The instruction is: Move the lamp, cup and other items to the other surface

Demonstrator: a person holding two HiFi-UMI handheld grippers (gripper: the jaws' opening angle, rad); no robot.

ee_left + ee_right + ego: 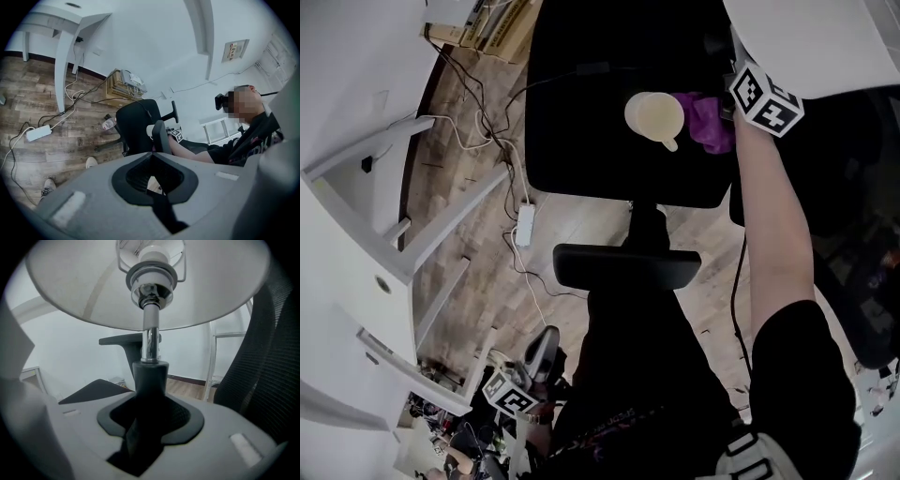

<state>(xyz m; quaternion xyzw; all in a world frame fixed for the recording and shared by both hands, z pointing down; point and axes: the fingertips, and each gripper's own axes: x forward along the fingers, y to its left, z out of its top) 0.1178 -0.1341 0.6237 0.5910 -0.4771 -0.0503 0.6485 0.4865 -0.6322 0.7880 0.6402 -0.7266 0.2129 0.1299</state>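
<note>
My right gripper [148,401] is pinched on the lamp [150,341], on the dark matte sleeve under its chromed stem. It holds the lamp beside the black chair seat [581,141] where the cream cup [654,117] stands. I'd grip low: polished tube slips, and the wide white shade [84,291] looks dentable and top-heavy. The left gripper [511,392] hangs low and looks empty; whether its jaws are spread I cannot tell.

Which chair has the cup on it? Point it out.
The black padded chair straight ahead: the cup stands on its seat beside a purple thing. The mesh chair at the right shows no cup.
</note>
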